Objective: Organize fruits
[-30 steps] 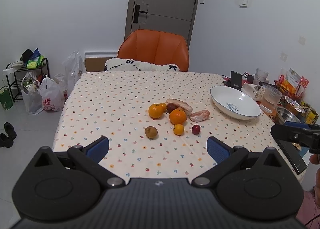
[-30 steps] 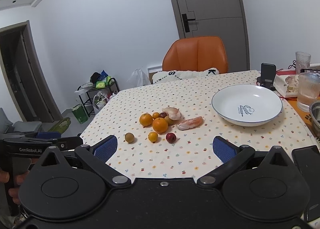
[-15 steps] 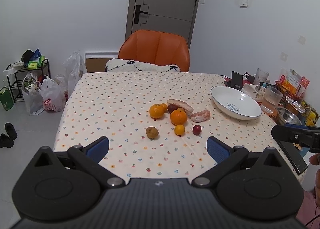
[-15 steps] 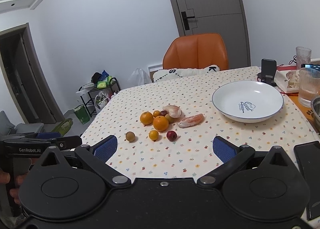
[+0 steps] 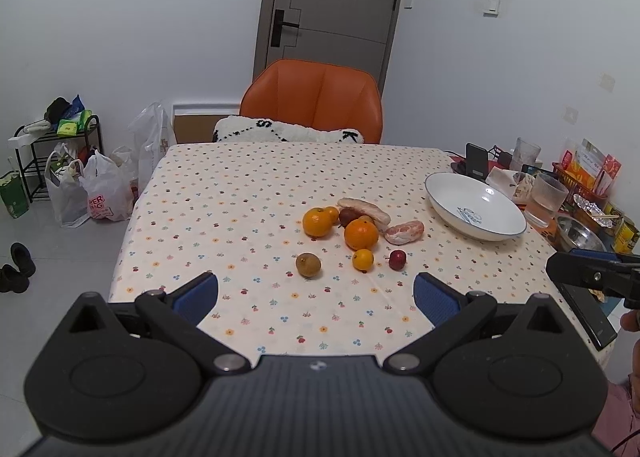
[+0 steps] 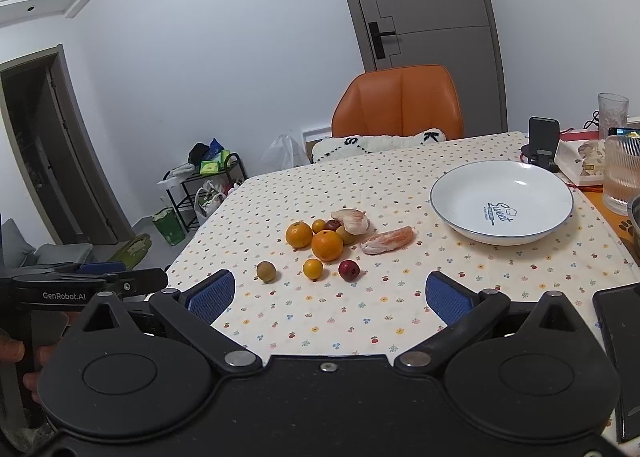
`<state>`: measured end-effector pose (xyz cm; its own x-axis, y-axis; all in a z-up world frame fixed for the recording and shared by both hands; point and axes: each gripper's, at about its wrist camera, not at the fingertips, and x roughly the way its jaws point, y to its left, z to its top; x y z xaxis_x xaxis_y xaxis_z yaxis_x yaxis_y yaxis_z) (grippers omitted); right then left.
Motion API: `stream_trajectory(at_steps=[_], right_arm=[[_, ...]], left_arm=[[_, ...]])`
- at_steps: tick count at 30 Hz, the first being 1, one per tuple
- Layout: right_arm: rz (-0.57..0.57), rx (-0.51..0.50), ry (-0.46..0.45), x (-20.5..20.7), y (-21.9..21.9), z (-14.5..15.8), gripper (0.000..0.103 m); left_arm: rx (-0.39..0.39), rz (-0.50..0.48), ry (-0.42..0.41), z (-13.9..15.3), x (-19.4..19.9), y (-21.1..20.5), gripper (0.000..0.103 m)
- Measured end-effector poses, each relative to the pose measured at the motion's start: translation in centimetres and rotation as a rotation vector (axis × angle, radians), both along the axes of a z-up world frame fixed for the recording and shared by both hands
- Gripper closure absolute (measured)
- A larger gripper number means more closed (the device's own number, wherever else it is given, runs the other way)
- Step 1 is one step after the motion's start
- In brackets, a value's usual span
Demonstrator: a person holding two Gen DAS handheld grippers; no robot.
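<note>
- Left gripper (image 5: pixel 316 295) spread wide, empty, hovering over the near table (image 5: pixel 224 193) edge.
- Right gripper (image 6: pixel 330 297) likewise apart, holding nothing.
- Fruits (image 6: pixel 327 244) clustered mid-table, possibly touching; white bowl (image 6: pixel 502 201) well right, nothing inside.

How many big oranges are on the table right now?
2, both in the fruit cluster: left orange at its left edge, right orange in front, centre. Smaller fruit behind may be partly hidden.

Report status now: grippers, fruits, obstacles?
Left gripper open, right gripper open, both empty. Fruits clustered on tablecloth, white plate empty. Path clear.
</note>
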<state>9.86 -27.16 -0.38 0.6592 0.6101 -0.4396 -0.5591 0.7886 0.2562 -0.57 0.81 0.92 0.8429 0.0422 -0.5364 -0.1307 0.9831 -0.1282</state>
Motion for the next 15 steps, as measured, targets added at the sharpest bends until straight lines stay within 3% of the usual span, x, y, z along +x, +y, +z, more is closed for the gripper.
stream_trajectory(at_steps=[15], right_arm=[[0.029, -0.016, -0.002, 1.1, 0.2, 0.0, 0.000]], left_arm=[[0.002, -0.012, 0.007, 0.0, 1.0, -0.3, 0.000]])
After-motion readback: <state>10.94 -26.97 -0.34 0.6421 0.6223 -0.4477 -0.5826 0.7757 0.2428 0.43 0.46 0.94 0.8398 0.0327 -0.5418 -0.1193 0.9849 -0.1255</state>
